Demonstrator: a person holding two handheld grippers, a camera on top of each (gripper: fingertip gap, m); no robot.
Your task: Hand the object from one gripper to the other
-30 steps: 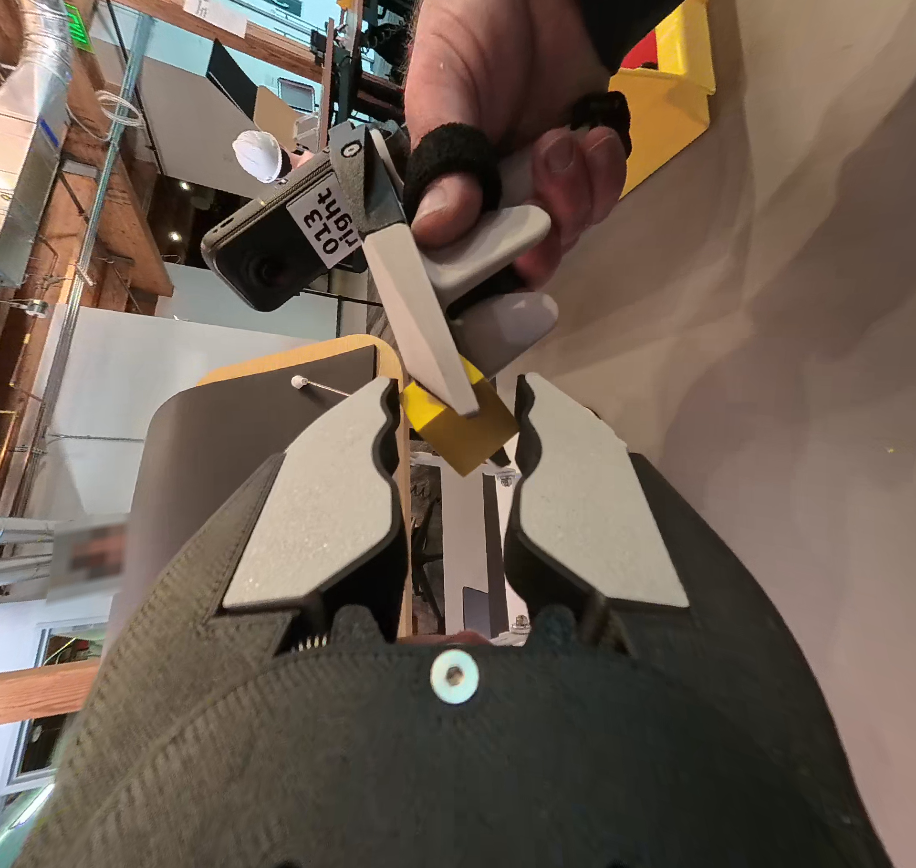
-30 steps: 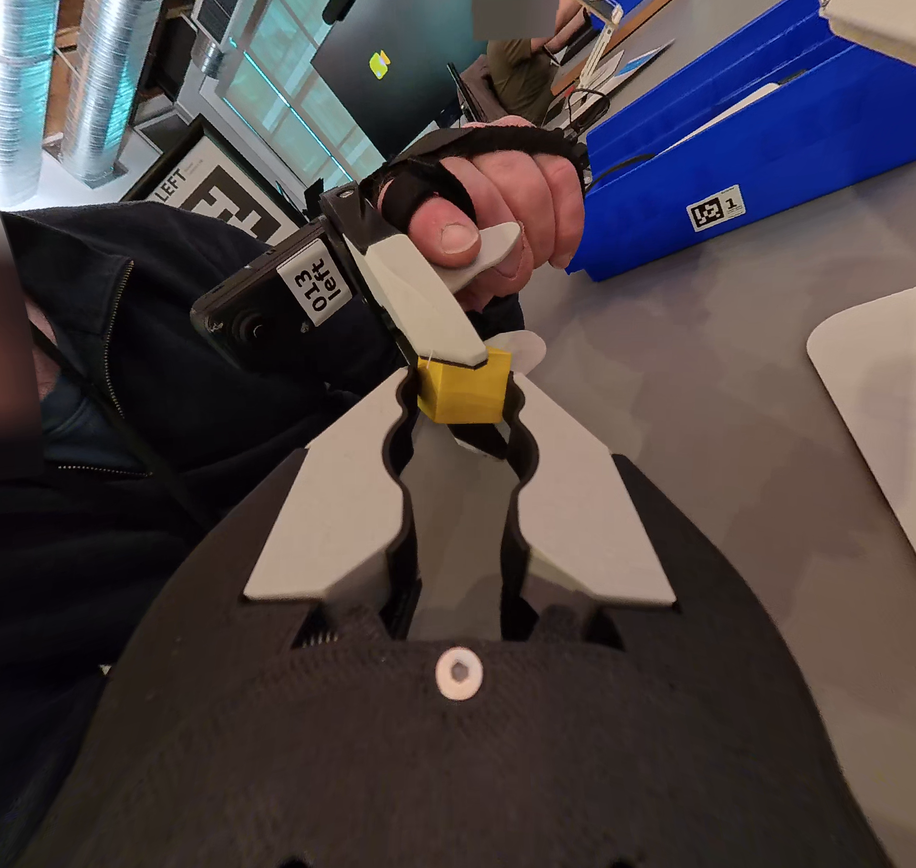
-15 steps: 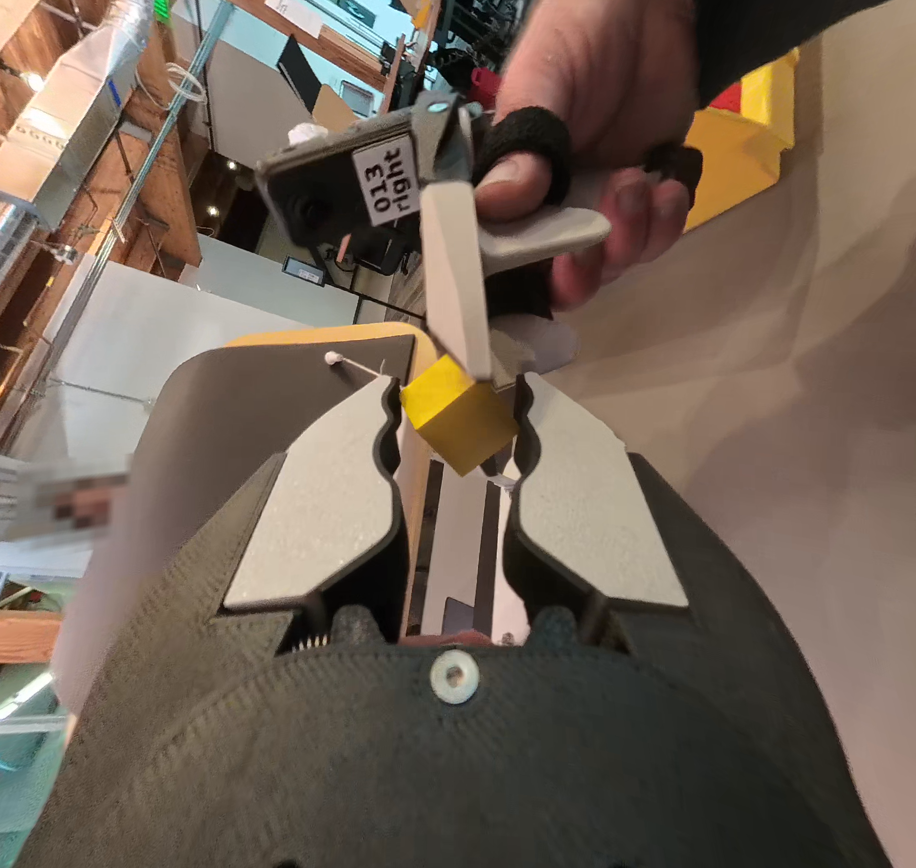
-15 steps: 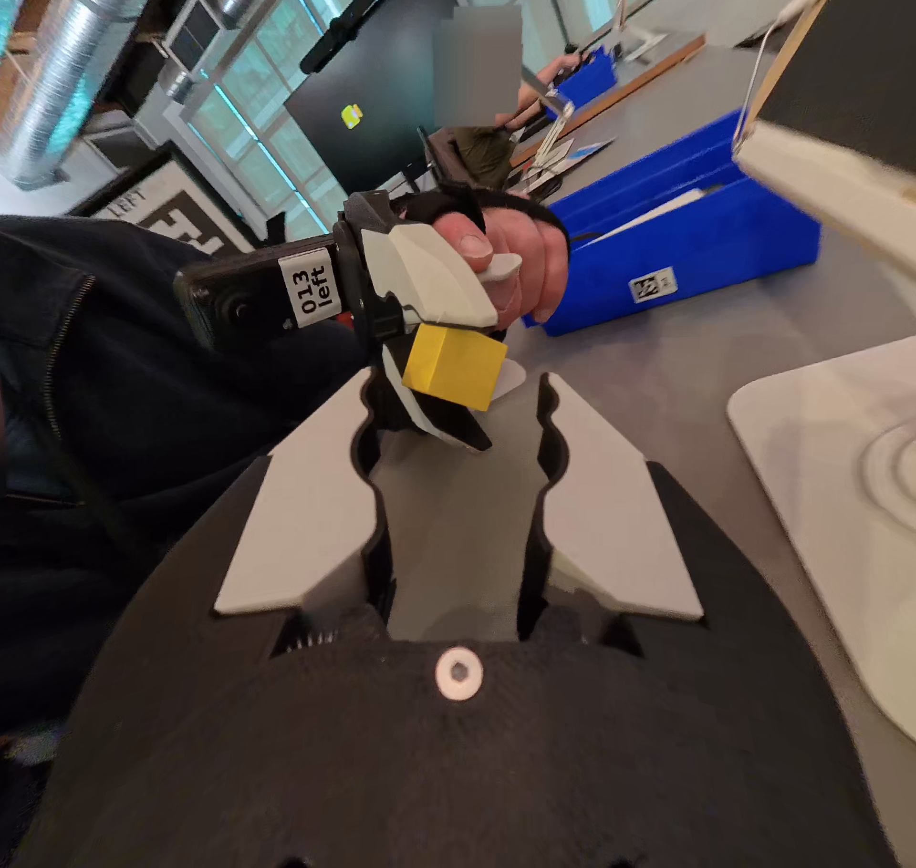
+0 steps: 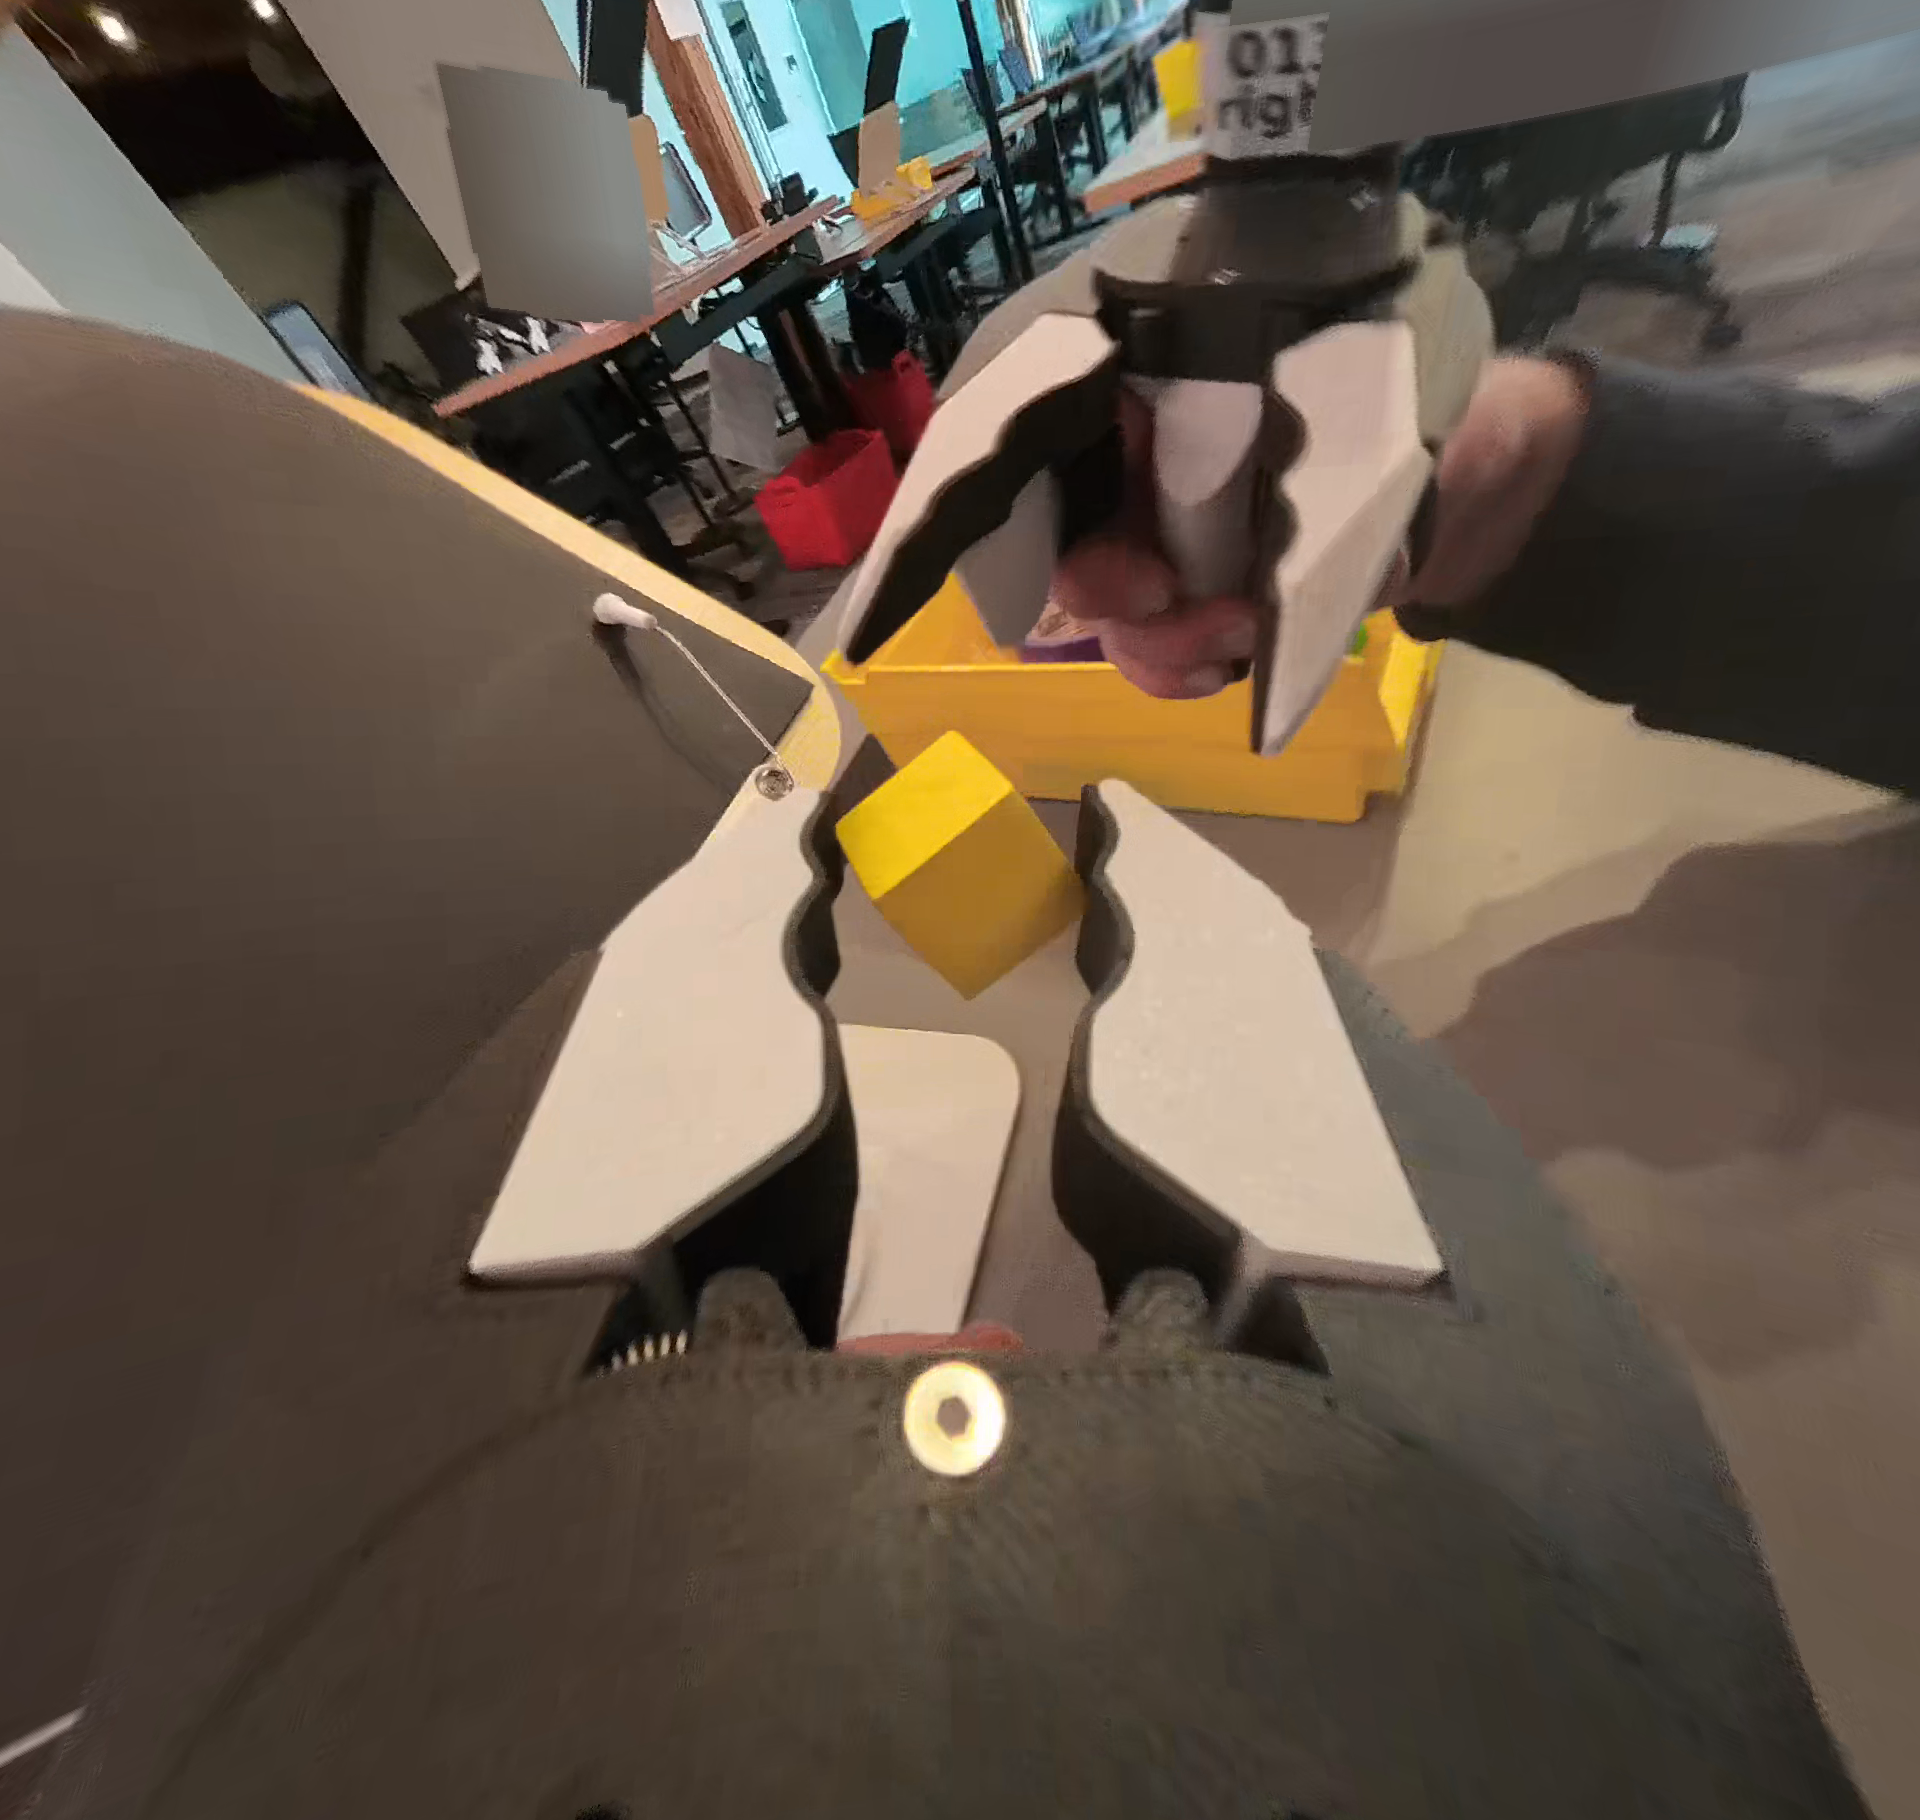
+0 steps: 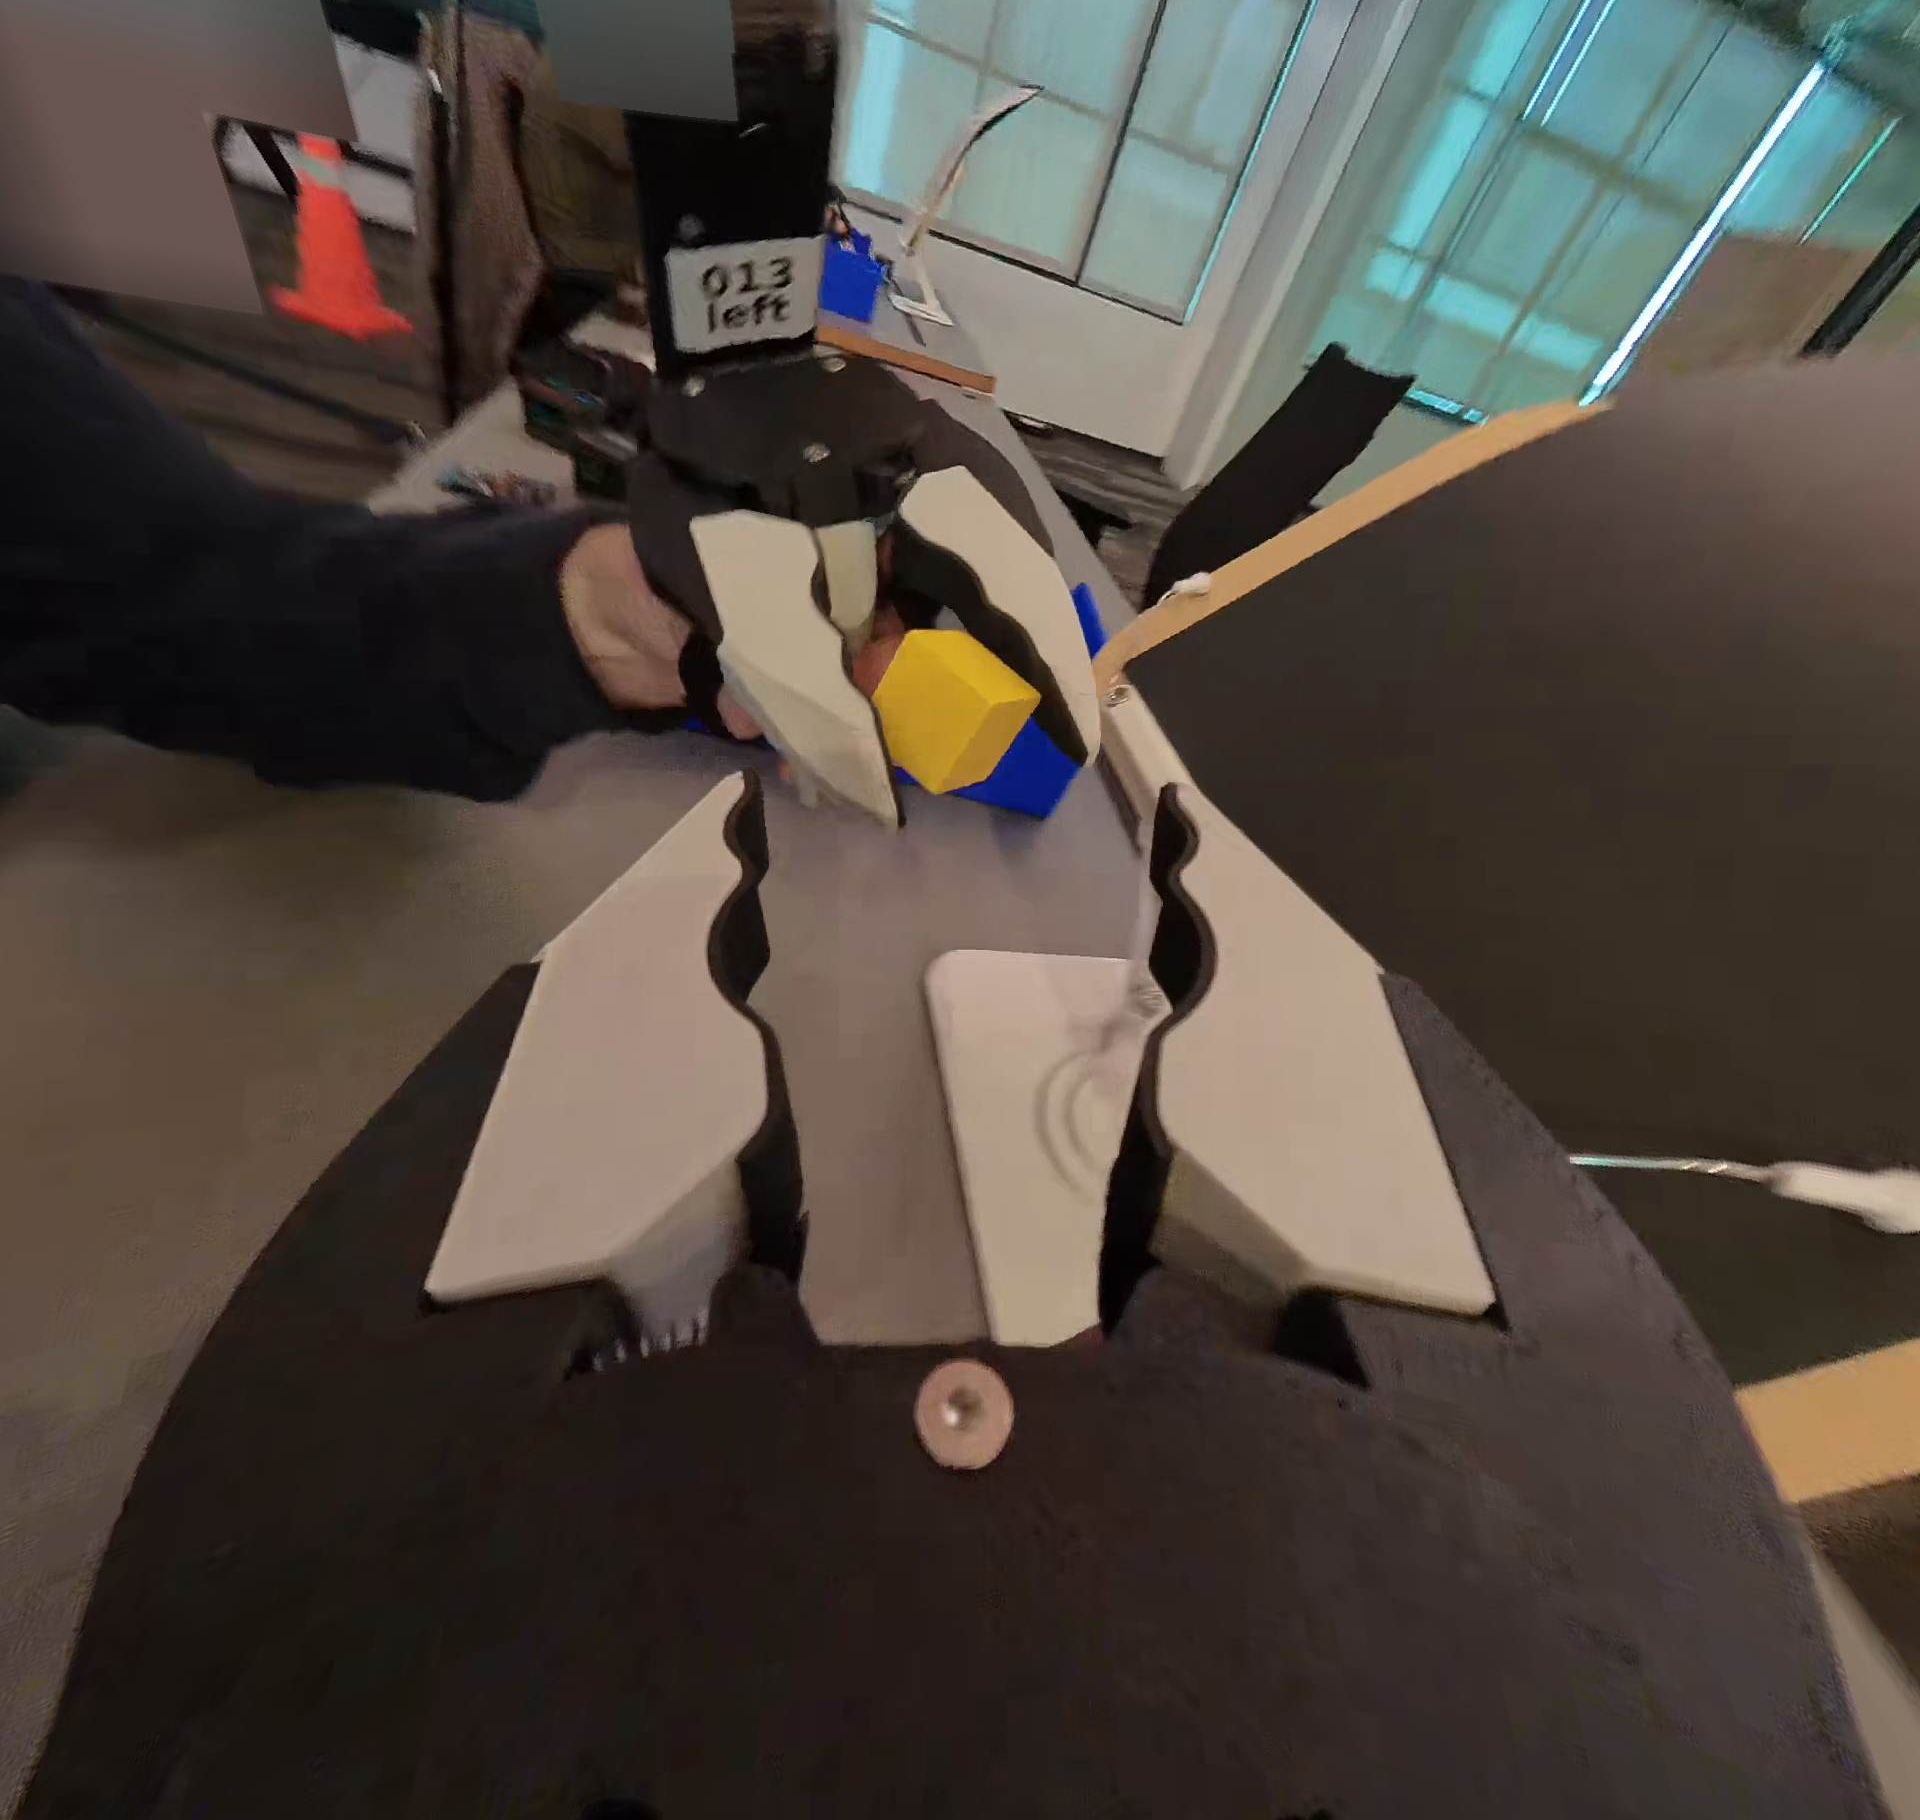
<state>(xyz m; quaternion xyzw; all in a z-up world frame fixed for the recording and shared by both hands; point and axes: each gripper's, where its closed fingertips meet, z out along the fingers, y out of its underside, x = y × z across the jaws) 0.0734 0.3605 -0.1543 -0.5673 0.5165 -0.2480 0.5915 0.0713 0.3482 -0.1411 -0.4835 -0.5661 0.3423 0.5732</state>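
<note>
Only your right wrist view shows the blue bin (image 6: 1023,768); your left tool (image 5: 951,814) clamps the yellow cube (image 5: 961,861), your right tool (image 6: 956,814) gapes empty.

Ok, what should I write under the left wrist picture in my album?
The left gripper holds a yellow cube while the open right gripper hangs before a yellow bin.

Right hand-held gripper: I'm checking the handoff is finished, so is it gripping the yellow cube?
No, the right hand-held gripper is open and empty, while the yellow cube sits between the left hand-held gripper's fingers.
</note>
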